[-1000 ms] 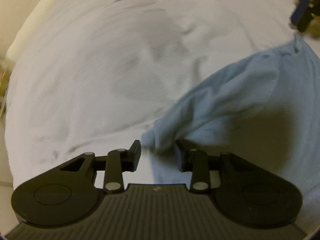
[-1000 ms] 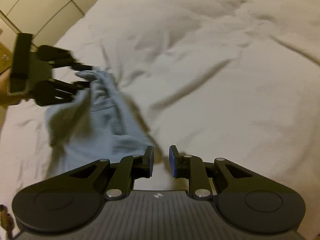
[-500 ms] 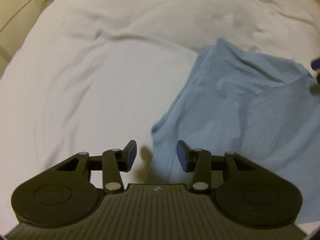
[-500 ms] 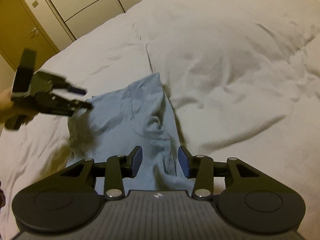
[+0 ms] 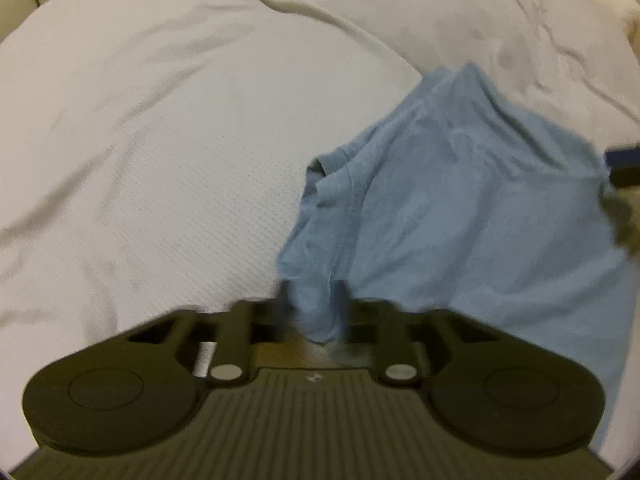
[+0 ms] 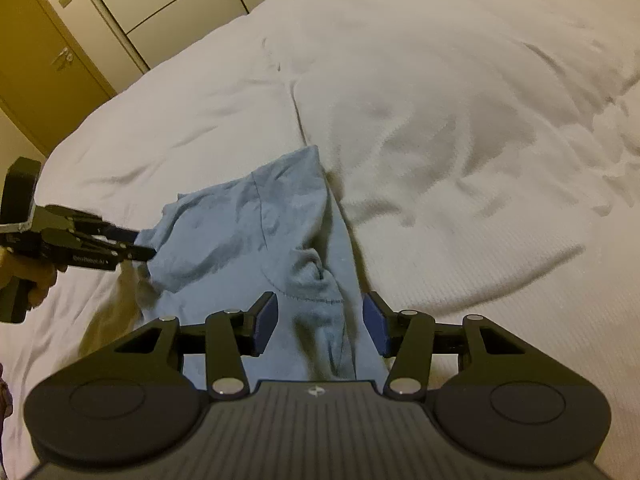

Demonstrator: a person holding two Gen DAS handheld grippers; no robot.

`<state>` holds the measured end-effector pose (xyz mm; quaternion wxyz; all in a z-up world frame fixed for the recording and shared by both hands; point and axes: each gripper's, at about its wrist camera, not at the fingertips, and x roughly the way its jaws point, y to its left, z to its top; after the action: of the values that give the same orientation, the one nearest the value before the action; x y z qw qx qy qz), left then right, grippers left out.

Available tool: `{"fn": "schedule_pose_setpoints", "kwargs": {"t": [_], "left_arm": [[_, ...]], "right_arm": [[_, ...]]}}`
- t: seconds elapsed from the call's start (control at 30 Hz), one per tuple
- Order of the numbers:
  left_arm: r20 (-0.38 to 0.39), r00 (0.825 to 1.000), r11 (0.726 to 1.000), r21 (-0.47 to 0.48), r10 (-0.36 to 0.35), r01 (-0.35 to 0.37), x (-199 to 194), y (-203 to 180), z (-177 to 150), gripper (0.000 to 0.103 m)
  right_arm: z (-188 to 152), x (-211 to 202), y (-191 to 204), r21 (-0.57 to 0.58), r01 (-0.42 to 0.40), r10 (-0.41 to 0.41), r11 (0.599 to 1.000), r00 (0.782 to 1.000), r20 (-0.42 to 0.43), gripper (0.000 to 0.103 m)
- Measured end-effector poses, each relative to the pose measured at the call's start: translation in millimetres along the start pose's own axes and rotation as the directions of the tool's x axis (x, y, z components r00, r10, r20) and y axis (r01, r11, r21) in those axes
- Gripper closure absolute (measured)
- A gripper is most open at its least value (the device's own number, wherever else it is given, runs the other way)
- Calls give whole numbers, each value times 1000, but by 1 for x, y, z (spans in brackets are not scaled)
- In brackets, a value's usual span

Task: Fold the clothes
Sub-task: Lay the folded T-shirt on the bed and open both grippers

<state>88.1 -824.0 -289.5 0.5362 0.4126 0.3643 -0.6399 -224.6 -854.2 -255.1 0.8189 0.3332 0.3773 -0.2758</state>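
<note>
Left gripper (image 5: 311, 300): jaws just closed, pinching the light-blue garment's (image 5: 460, 216) edge. Right gripper (image 6: 320, 322): jaws just opening, spread astride a rumpled fold, pads clear. Garment: creased, seamed, bunched, lying between both grippers on white bedding (image 6: 460, 128).

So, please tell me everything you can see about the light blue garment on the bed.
The light blue garment looks like thin, soft knit cotton, with stitched seams and a hem. It lies crumpled and partly bunched on the white bedcover, not yet folded flat. The left gripper, whose jaws have just been closing, pinches one edge of it. The right gripper is open, its jaws having just widened; a ridge of the cloth lies between its blue pads, which do not press on it.
</note>
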Motion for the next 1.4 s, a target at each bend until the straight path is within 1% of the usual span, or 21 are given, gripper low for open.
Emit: {"fn": "schedule_pose_setpoints", "kwargs": {"t": [0.1,0.23,0.3,0.37,0.5,0.57,0.6,0.67,0.7,0.73,0.77,0.8,0.83,0.9,0.97,1.07,1.13,1.2,1.23,1.33,1.4], "left_arm": [[9,1000,1000,7,3,-3,1,6,-2,94],[16,1000,999,-41,-25,26,6,16,-9,94],[31,999,995,-96,-36,39,4,21,-11,94],[40,998,991,-126,-41,46,1,22,-13,94],[42,998,989,-142,-43,48,-3,22,-15,94],[40,999,991,-132,-34,39,-4,20,-15,94],[39,999,992,-124,-28,32,-4,18,-16,94],[33,999,991,-128,-21,26,-2,17,-15,92],[30,999,990,-138,-17,20,-3,17,-16,90],[26,1000,989,-144,-13,16,-5,18,-16,88],[23,1000,989,-150,-4,7,-4,17,-13,85],[20,1000,988,-154,-2,5,-6,18,-12,85],[17,1000,987,-158,-1,3,-9,18,-10,85],[17,1000,989,-144,20,-17,-15,17,-5,85],[32,998,991,-122,56,-52,-24,15,3,85],[79,992,993,-73,95,-89,-35,5,21,85],[111,991,997,-23,70,-68,-36,-6,38,81],[127,991,998,43,33,-39,-30,-19,54,73],[130,992,996,88,6,-17,-24,-27,63,72],[122,990,977,208,-68,41,-3,-53,85,72],[104,989,961,265,-107,76,14,-67,97,72]], "right_arm": [[9,6,0,-21,0,0,1000,1000,-8,53],[28,17,0,-53,-21,20,998,1000,-15,53],[41,26,0,-78,-38,38,996,999,-9,53],[55,42,1,-98,-55,54,994,998,-14,53],[77,77,2,-124,-92,88,988,995,-40,53],[86,92,1,-141,-98,91,985,994,-52,66],[89,98,1,-150,-102,95,983,994,-57,80],[96,108,4,-177,-127,117,976,991,-62,82],[100,113,6,-194,-139,128,971,990,-66,90],[104,116,6,-206,-143,133,968,989,-65,91],[107,119,3,-200,-137,128,970,990,-58,91],[111,121,1,-194,-131,123,972,991,-51,90],[114,121,-4,-178,-123,118,976,992,-40,86],[116,111,-18,-115,-106,107,988,994,-3,82],[110,90,-31,-68,-98,101,993,994,39,81],[88,58,-44,-2,-101,100,995,993,54,68],[66,38,-46,22,-114,113,993,993,44,62],[45,23,-44,24,-140,139,990,990,33,60],[36,17,-42,17,-152,152,988,988,24,60],[17,18,-29,-45,-173,172,984,985,-20,59],[8,23,-23,-77,-181,178,980,983,-50,59]]}}
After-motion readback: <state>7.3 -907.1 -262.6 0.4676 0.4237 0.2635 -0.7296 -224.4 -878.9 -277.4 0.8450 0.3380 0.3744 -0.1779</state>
